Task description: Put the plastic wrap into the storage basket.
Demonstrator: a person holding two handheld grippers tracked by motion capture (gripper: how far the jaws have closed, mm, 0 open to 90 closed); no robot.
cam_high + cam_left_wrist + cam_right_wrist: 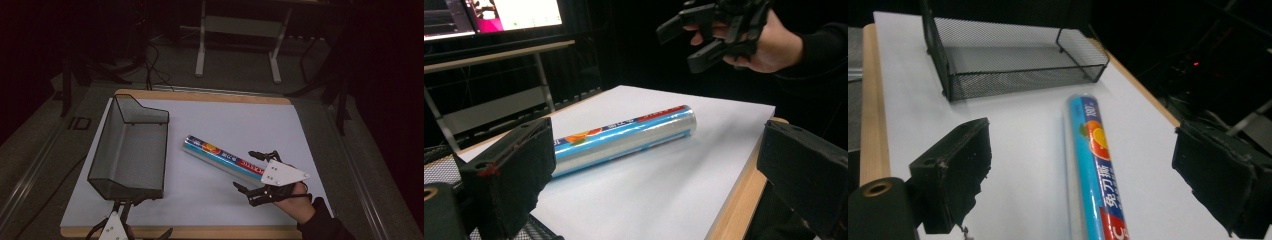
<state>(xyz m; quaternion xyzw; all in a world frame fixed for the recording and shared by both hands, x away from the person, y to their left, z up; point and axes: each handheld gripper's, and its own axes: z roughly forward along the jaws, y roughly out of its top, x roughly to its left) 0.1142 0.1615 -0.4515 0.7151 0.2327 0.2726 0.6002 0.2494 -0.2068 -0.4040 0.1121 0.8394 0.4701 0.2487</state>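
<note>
Starting at my left: my left tongs are sitting at the near table edge, right behind the basket's near end. In the left gripper view the jaws are gaping wide with nothing between them, just looking across the white sheet at the roll. I'm guessing that hand is parked there so it's ready to steady the basket if it slides, but right now it isn't touching anything that I can see.

The basket is a black mesh one, lying lengthways just ahead of the left tongs, open side up and with nothing inside it as far as I can tell. From my right tongs it's ahead and off to the left, well apart.

Next over, the roll. It's a blue foil or wrap roll lying flat on the sheet, angled so its far end is pointing toward the basket and its near end is pointing at my right tongs. In the right gripper view it is running straight up between the jaws, which is why I'm lining up along its length.

Right side: my right tongs are hovering at the roll's near end, spread wide, one jaw on each side of it, pads not pressing on it. So it's not pinched, just straddled. Looks like the grab is the step in hand.
</note>
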